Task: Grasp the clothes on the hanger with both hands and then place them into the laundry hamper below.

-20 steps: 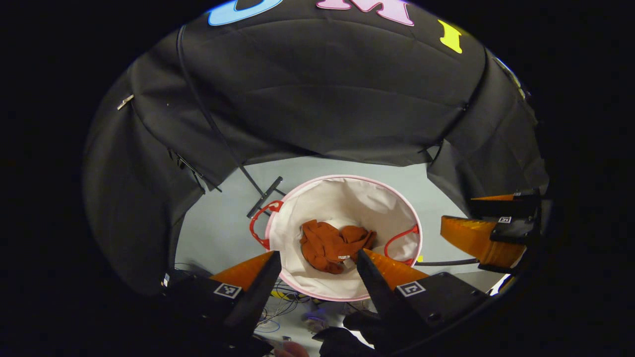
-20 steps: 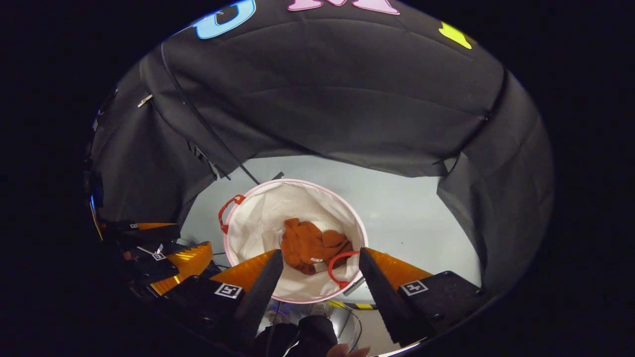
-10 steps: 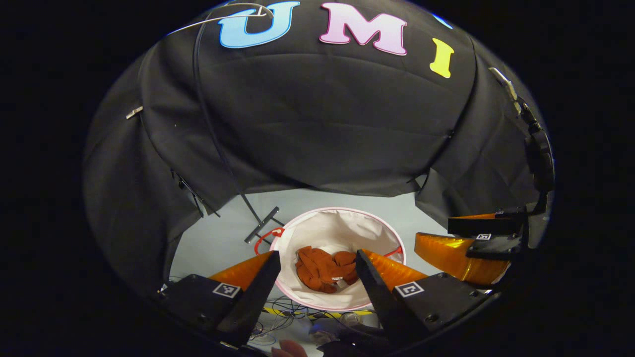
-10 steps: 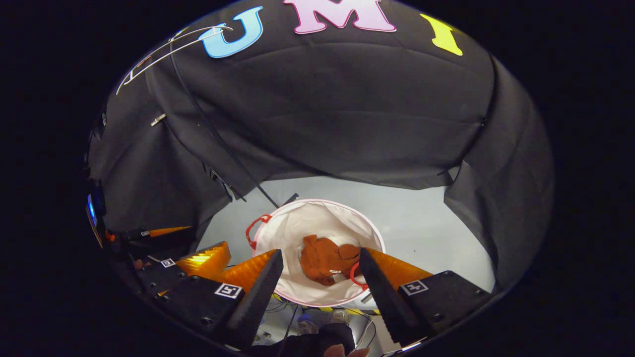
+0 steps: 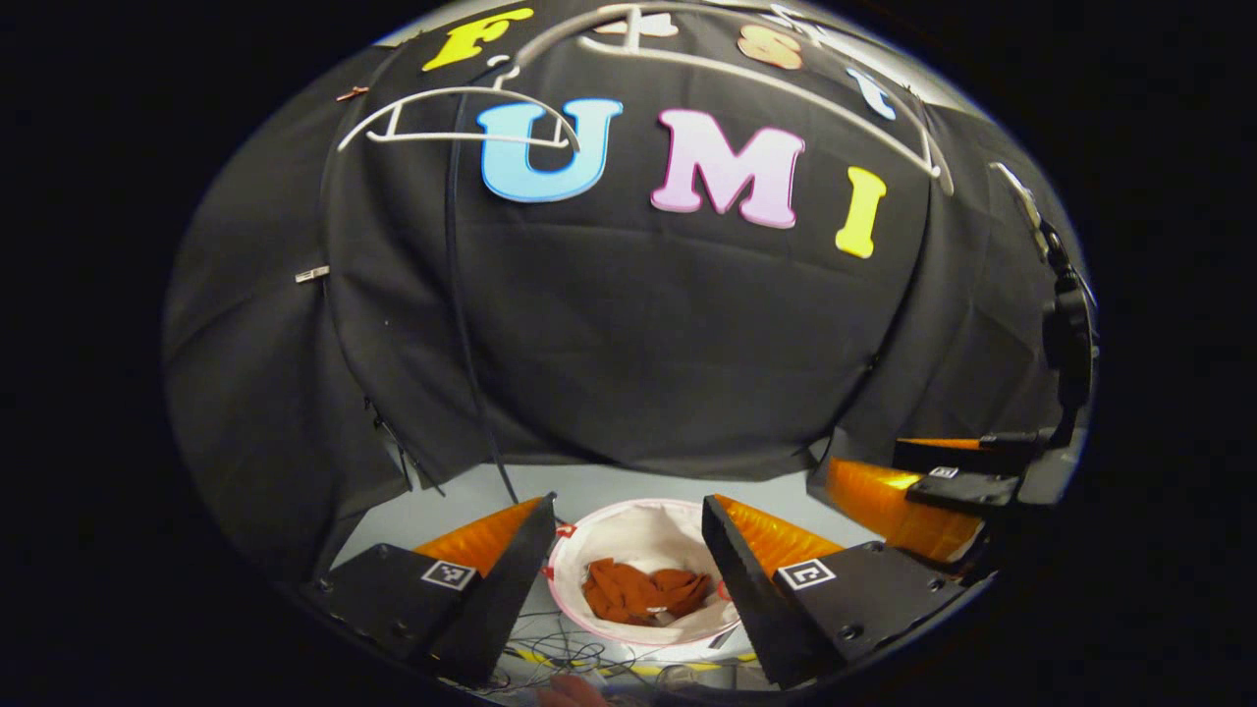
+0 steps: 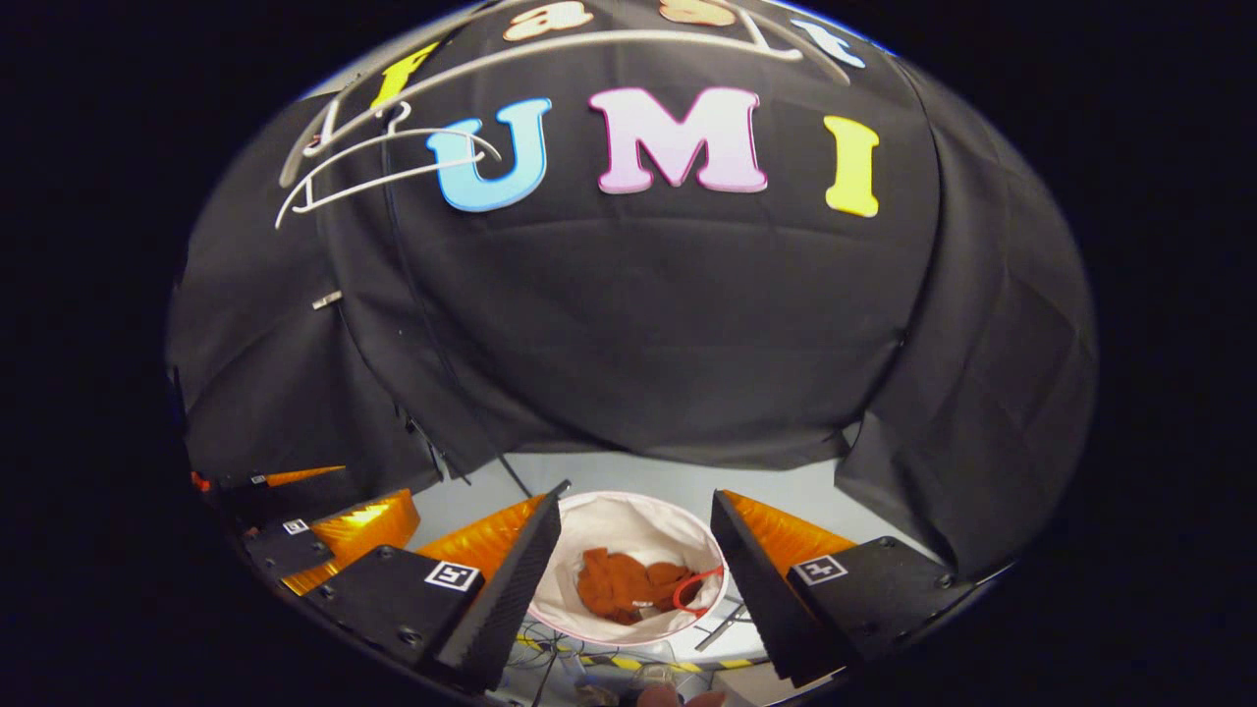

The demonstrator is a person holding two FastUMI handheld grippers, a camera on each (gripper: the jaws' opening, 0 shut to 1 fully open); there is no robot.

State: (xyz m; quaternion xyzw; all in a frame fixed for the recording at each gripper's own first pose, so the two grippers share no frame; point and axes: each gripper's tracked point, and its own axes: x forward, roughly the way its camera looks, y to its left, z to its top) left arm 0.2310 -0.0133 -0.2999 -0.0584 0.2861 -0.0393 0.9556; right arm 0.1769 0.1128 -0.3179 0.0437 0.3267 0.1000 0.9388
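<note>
Both hand-held grippers, left (image 5: 628, 511) and right (image 6: 636, 506), have lifted away, fingers apart, rust-coloured clothes (image 5: 643, 594) lying in the hamper (image 5: 638, 525).

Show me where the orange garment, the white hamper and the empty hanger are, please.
orange garment (image 5: 640, 592), left gripper view, middle of the crumpled cloth.
white hamper (image 6: 628, 518), right gripper view, bare inner wall.
empty hanger (image 5: 462, 137), left gripper view, lower bar.

There is one laundry hamper (image 5: 643, 535), white inside with a pink rim, and in it lies one bundle of rust-orange clothes (image 5: 643, 592). One white hanger (image 5: 462, 113), bare, hangs near the upper edge of the wall. Two grippers are seen: the left gripper (image 5: 628, 516) and the right gripper (image 6: 636, 506).
</note>
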